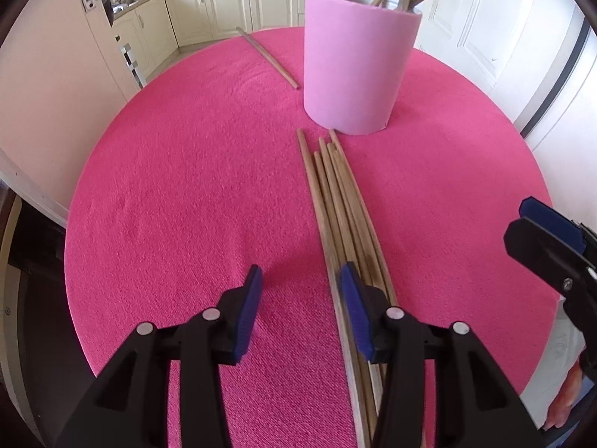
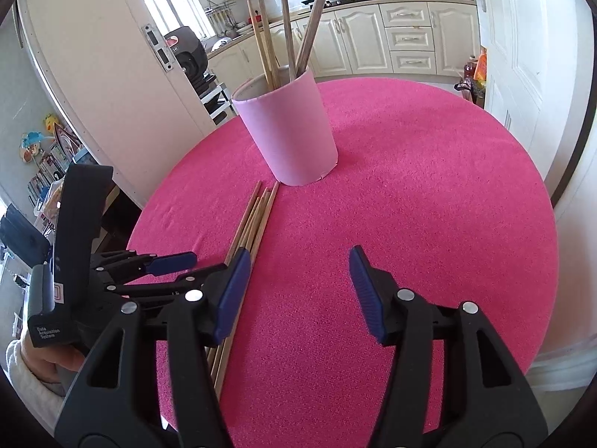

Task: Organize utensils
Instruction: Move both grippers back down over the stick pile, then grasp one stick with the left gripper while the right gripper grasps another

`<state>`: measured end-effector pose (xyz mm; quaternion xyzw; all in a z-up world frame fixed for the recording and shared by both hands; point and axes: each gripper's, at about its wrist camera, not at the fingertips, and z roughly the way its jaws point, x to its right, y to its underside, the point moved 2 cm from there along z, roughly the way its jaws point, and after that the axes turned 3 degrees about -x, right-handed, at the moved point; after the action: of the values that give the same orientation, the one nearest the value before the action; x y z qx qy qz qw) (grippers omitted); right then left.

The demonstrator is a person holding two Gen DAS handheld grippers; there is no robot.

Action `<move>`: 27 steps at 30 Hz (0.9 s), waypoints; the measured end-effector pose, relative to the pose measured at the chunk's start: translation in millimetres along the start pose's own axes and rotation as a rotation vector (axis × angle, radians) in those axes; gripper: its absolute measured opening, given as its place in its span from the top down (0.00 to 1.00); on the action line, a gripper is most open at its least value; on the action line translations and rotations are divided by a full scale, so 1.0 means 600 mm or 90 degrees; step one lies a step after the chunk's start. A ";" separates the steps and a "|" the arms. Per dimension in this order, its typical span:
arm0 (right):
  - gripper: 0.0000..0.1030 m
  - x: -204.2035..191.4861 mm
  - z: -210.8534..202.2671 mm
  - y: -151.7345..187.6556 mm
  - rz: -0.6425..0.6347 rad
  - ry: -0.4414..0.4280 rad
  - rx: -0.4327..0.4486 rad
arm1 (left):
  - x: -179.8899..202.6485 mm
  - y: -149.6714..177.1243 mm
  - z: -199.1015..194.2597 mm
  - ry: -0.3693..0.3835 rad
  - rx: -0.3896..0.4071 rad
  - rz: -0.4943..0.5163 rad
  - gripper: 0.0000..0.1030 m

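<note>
A bundle of several long wooden chopsticks (image 1: 341, 201) lies on the round pink table (image 1: 186, 186), pointing at a pink cylindrical holder (image 1: 356, 63) that has several chopsticks standing in it. One more chopstick (image 1: 268, 58) lies alone at the far left of the holder. My left gripper (image 1: 300, 283) is open and empty, low over the table just left of the bundle, its right finger over the sticks. My right gripper (image 2: 298, 265) is open and empty, right of the bundle (image 2: 253, 220); the holder (image 2: 287, 130) stands ahead of it. The left gripper (image 2: 179, 265) shows at its left.
The right gripper's finger (image 1: 552, 239) shows at the right edge of the left wrist view. The table edge curves round on all sides. Kitchen cabinets (image 2: 391, 41) and a white door (image 2: 522, 56) stand behind the table.
</note>
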<state>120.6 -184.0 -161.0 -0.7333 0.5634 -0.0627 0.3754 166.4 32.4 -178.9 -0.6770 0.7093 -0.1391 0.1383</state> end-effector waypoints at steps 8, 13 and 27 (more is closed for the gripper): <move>0.47 0.006 0.003 -0.003 -0.007 0.012 -0.011 | 0.009 0.015 0.006 -0.024 -0.010 0.032 0.55; 0.47 -0.002 0.021 -0.005 -0.021 0.022 -0.045 | -0.006 0.005 0.015 -0.003 -0.008 -0.011 0.68; 0.69 -0.061 0.099 -0.003 -0.051 -0.017 -0.194 | -0.076 0.009 0.027 0.108 0.008 -0.108 0.93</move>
<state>139.5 -123.4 -189.6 -0.8043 0.5317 0.0184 0.2646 169.9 78.3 -195.5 -0.7196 0.6578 -0.2112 0.0698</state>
